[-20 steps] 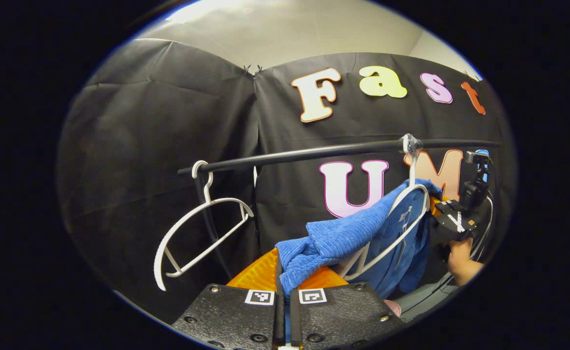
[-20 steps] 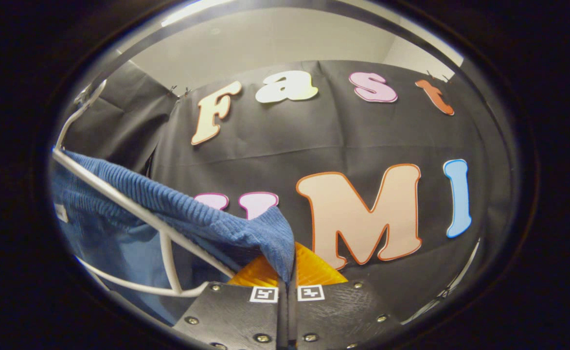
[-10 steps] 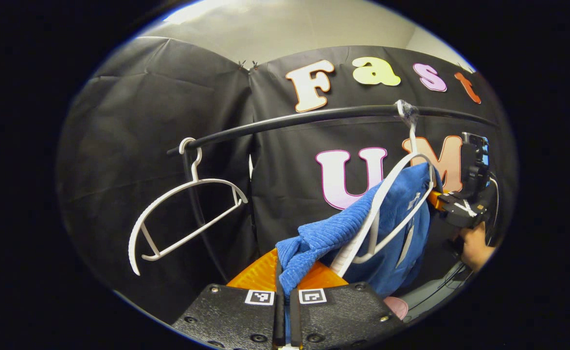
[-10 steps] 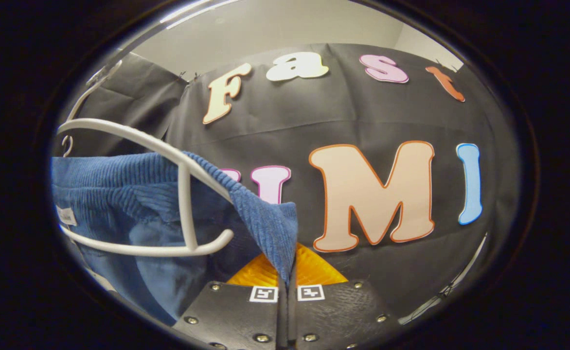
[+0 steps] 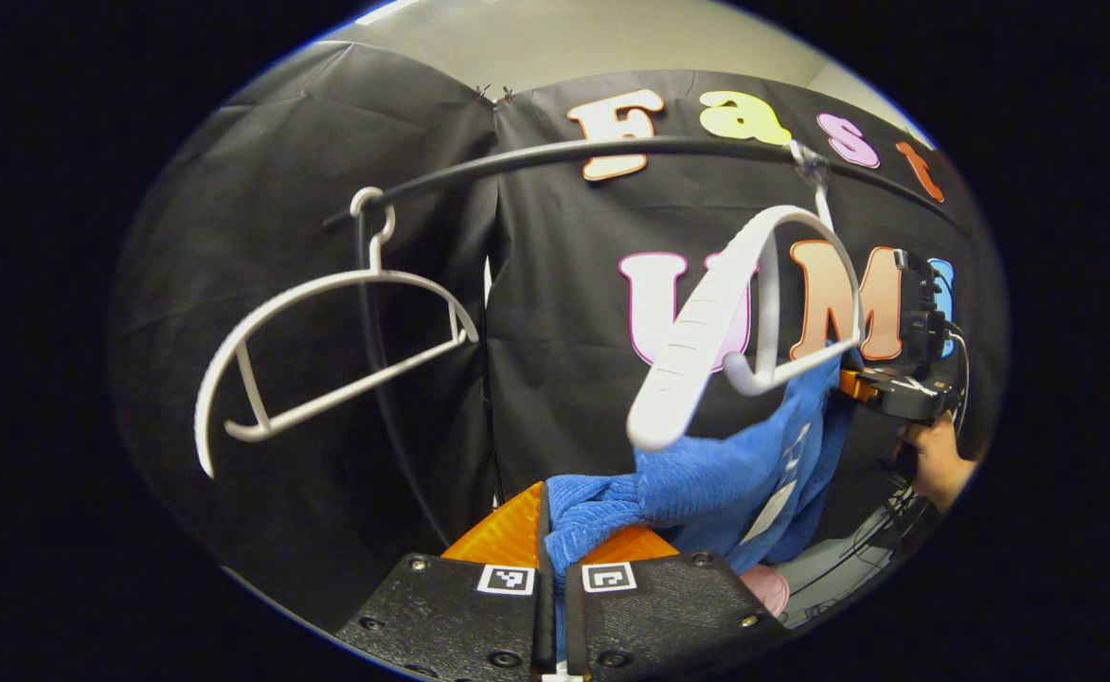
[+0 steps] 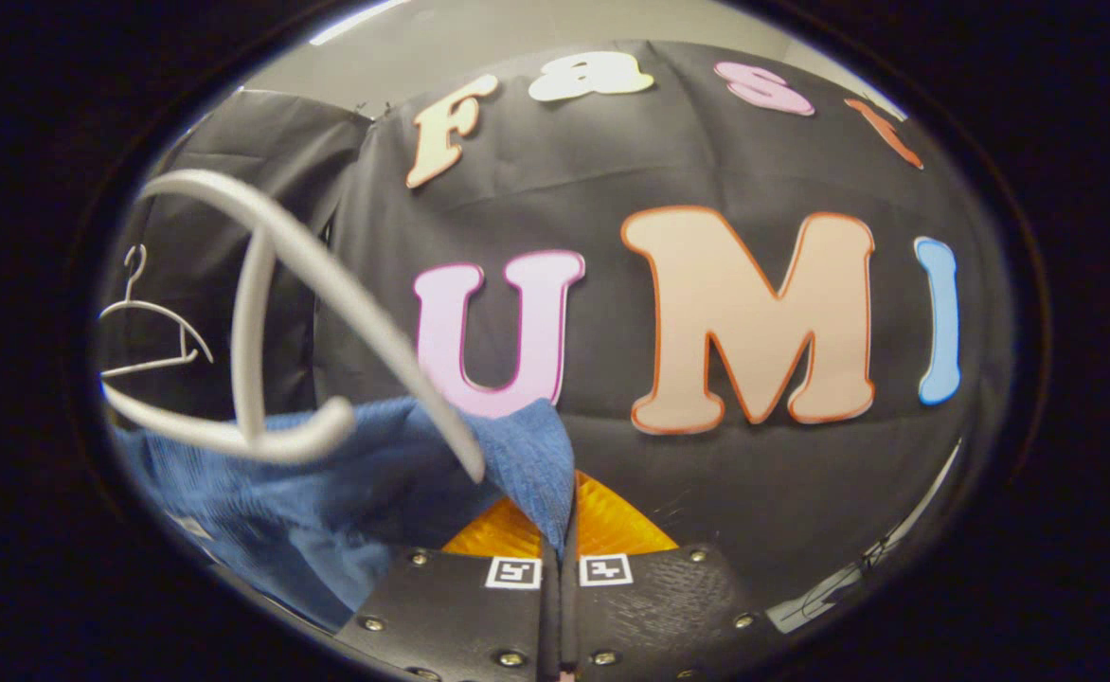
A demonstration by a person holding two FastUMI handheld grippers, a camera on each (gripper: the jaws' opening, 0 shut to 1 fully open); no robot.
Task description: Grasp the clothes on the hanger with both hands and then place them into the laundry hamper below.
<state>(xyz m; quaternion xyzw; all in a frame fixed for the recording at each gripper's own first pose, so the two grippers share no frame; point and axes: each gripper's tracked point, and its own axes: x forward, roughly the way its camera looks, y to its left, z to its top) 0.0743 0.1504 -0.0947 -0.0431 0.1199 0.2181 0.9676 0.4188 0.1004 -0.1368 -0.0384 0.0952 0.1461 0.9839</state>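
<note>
A blue ribbed garment (image 5: 707,483) stretches between both grippers, below its white hanger (image 5: 716,332), which swings free on the black rail (image 5: 536,161). My left gripper (image 5: 553,568) is shut on one end of the cloth. In the right gripper view the same garment (image 6: 366,493) hangs to the left, and my right gripper (image 6: 560,568) is shut on its other end, with the white hanger (image 6: 328,303) tilted above the cloth. In the left gripper view the right gripper (image 5: 901,388) and the hand (image 5: 939,464) holding it show far right.
A second, bare white hanger (image 5: 318,332) hangs at the rail's left end, also seen small as the bare hanger (image 6: 152,322). A pink object (image 5: 768,592) and cables (image 5: 872,540) lie low on the right. The black cloth wall stands close behind.
Both grippers have moved down with the garment. The cloth has slid off the hanger, which has swung up and tilted, bare.
</note>
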